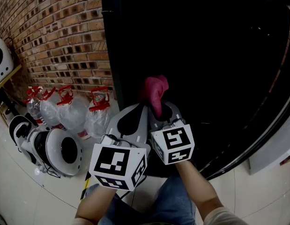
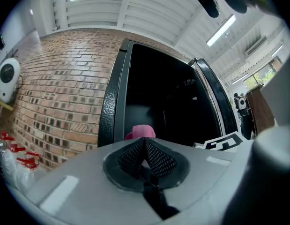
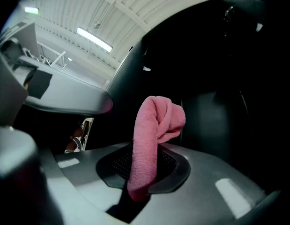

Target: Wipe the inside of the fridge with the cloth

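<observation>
A pink cloth [image 1: 155, 91] sticks up from my right gripper [image 1: 158, 112], whose jaws are shut on it. The right gripper view has the cloth [image 3: 152, 139] folded over at its top, rising from the closed jaws of that gripper [image 3: 144, 170]. Beside it on the left, my left gripper [image 1: 131, 117] is shut with nothing in it; its closed jaws [image 2: 145, 159] show the cloth's tip [image 2: 141, 132] just beyond them. Both grippers point at the dark open fridge [image 1: 205, 55], whose inside is too dark to make out.
A brick wall [image 1: 55, 36] stands left of the fridge. Several clear water bottles with red caps [image 1: 67, 110] stand on the tiled floor at its foot, next to white round devices [image 1: 55, 150]. The fridge's door edge [image 1: 257, 135] runs down the right.
</observation>
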`<state>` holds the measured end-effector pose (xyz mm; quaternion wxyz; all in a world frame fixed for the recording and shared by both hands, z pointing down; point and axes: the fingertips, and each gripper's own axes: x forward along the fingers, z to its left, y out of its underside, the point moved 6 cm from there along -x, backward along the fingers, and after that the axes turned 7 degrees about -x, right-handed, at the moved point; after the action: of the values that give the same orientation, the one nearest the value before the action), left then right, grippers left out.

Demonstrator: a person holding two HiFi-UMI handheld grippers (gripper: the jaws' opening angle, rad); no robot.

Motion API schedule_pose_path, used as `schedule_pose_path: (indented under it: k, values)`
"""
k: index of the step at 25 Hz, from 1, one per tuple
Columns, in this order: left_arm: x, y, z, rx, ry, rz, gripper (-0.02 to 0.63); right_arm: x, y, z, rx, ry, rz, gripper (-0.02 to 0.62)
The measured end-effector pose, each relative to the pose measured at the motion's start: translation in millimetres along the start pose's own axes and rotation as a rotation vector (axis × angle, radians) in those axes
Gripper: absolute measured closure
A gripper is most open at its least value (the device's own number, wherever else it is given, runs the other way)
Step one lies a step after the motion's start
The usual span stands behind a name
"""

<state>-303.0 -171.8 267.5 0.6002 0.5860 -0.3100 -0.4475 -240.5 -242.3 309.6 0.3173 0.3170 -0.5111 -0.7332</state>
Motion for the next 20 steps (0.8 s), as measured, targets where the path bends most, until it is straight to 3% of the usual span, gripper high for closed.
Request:
schedule_pose_path:
  k: [20]
  values:
    - [17,6,-10,0.034,0.026,0.025,0.592,108,0,-106,-0.137,0.092,0.169,0.534]
